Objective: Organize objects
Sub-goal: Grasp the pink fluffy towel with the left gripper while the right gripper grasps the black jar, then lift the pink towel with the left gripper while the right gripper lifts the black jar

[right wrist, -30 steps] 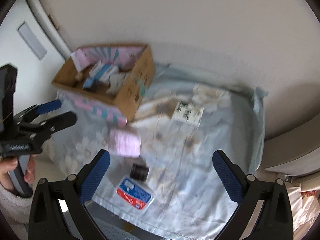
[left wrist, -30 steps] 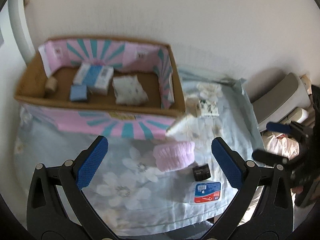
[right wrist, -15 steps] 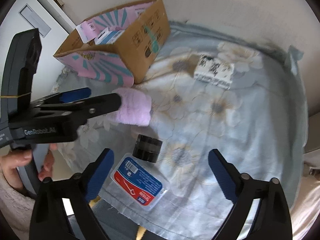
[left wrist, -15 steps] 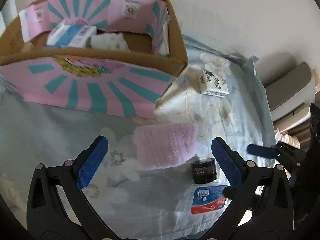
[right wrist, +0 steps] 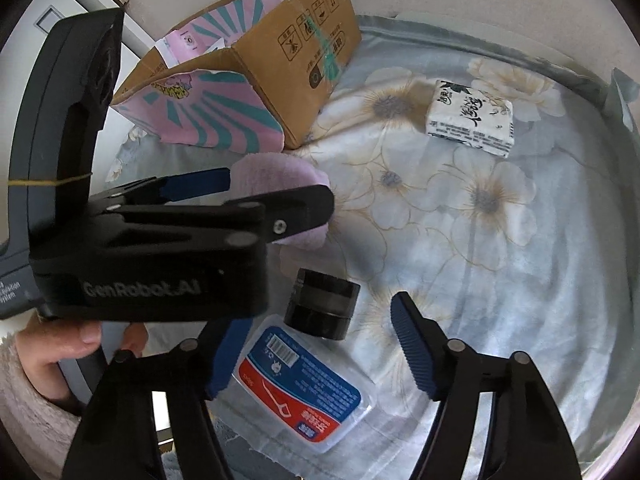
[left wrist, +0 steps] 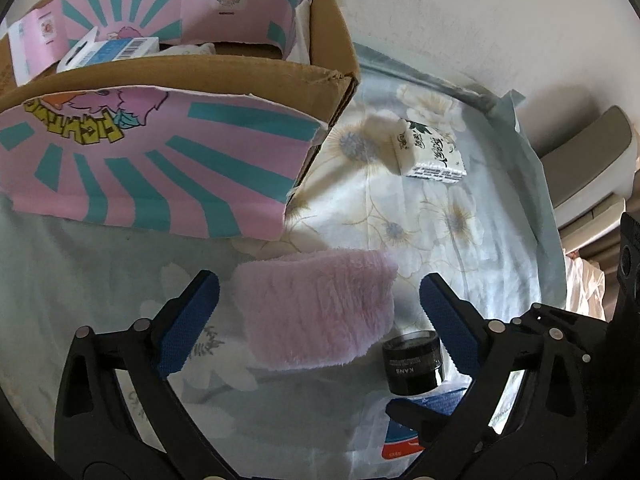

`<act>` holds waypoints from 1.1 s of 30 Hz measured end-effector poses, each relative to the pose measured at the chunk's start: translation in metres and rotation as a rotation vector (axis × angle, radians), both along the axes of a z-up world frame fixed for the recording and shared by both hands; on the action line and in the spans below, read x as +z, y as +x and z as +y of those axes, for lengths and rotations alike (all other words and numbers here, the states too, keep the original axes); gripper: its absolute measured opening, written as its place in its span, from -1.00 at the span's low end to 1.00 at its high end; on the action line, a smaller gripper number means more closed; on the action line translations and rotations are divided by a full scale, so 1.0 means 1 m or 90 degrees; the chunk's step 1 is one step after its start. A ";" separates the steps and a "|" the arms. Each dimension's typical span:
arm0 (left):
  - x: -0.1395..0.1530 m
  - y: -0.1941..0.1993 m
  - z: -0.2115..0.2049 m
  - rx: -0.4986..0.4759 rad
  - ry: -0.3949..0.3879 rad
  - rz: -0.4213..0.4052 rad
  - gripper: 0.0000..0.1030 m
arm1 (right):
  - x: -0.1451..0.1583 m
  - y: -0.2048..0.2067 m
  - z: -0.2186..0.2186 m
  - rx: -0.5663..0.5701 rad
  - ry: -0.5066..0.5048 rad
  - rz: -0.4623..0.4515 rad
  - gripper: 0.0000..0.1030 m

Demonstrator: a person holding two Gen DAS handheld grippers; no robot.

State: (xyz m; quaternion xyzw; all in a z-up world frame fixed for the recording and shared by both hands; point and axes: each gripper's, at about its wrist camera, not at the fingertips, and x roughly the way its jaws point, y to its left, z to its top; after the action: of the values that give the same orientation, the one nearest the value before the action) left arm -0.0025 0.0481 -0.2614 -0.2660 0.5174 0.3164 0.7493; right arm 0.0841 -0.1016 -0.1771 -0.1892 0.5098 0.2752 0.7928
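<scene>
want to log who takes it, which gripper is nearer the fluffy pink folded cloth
Left. The left gripper brackets the fluffy pink folded cloth, jaws open around it. The right gripper sits apart, nearer the black round jar.

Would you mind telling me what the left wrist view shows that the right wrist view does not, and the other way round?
Only the left wrist view looks into the cardboard box, showing a blue-and-white carton inside. Only the right wrist view shows the whole floss-pick pack, the person's hand and the box's printed brown side. Both show the pink fluffy cloth between the open left gripper's fingers, the black jar, the tissue pack and the floral sheet. The right gripper is open.
</scene>
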 end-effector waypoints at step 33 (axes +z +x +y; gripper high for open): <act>-0.003 -0.006 -0.003 -0.027 0.017 -0.003 -0.04 | -0.008 0.000 0.000 -0.047 -0.004 0.010 -0.33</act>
State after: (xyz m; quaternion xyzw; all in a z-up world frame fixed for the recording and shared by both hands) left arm -0.0085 0.0455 -0.2645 -0.2461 0.5170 0.3067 0.7603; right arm 0.0845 -0.1018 -0.1852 -0.1702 0.5237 0.2456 0.7978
